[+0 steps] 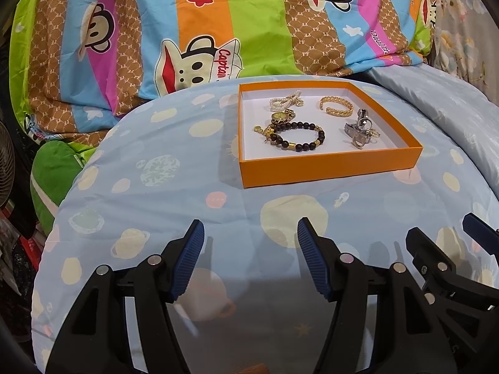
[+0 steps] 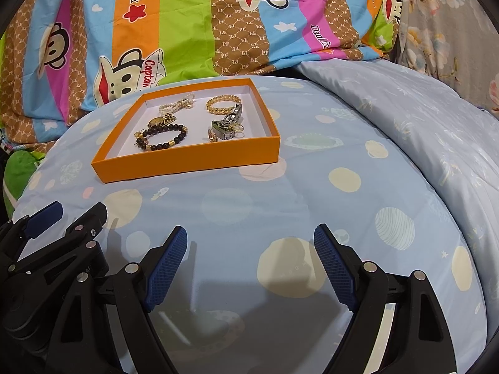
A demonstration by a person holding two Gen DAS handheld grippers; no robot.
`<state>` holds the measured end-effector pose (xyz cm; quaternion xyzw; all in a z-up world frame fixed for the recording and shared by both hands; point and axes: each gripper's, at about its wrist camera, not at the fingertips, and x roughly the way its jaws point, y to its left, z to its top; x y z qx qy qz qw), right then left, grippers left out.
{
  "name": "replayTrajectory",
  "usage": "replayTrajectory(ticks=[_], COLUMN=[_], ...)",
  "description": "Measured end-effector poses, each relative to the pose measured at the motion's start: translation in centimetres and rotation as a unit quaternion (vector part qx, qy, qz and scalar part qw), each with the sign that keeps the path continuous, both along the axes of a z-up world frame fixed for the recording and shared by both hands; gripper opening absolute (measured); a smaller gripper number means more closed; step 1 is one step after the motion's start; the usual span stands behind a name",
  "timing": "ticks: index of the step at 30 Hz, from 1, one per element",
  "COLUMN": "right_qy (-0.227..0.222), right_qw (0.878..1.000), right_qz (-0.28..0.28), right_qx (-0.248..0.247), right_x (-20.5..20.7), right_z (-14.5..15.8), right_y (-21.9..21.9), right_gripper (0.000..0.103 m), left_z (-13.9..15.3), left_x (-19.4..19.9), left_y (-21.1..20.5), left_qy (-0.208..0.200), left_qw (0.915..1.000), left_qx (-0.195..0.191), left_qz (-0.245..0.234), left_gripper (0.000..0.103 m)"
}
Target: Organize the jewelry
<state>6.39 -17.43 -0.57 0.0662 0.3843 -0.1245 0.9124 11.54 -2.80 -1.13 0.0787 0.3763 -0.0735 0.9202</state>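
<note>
Left gripper: the left gripper (image 1: 251, 258) is hovering low over the bedsheet (image 1: 218, 193), its blue pads spread wide apart and gripping nothing
Right gripper: the right gripper (image 2: 249, 268) is hanging beside it, jaws standing wide open, nothing between them; it is also showing at the right edge of the left wrist view (image 1: 449, 243)
Tray: an orange tray (image 1: 327, 168) with a white floor is sitting on the pale blue planet-print bedsheet, well ahead of both grippers
Beaded bracelet: a dark beaded bracelet (image 1: 296, 135) with gold spacers is lying in the tray's near left part
Watch: a gold watch (image 1: 280, 115) is lying just behind the beaded bracelet, touching it
Pearl piece: a pearl strand (image 1: 283, 101) is resting in the far left corner area
Gold bangle: an open gold bangle (image 1: 336, 106) is lying in the far right part
Silver pieces: a silver cluster (image 1: 358, 131) is sitting in the near right part; its separate items are too tangled to tell
Backdrop: a striped monkey-print quilt (image 1: 202, 31) is bunching up behind the tray
</note>
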Motion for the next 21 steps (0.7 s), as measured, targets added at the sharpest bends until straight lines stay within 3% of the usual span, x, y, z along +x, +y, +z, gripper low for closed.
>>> replayTrajectory(ticks=[21], right_qy=[0.003], right_qw=[1.0], right_qz=[0.001], right_qx=[-0.004], right_x=[-0.08], right_z=[0.12], right_y=[0.11], right_gripper=[0.082], left_z=[-0.11], left_x=[0.12], left_y=[-0.25], left_qy=[-0.001], left_qw=[0.9999], left_qx=[0.01], left_qz=[0.011], left_gripper=[0.063])
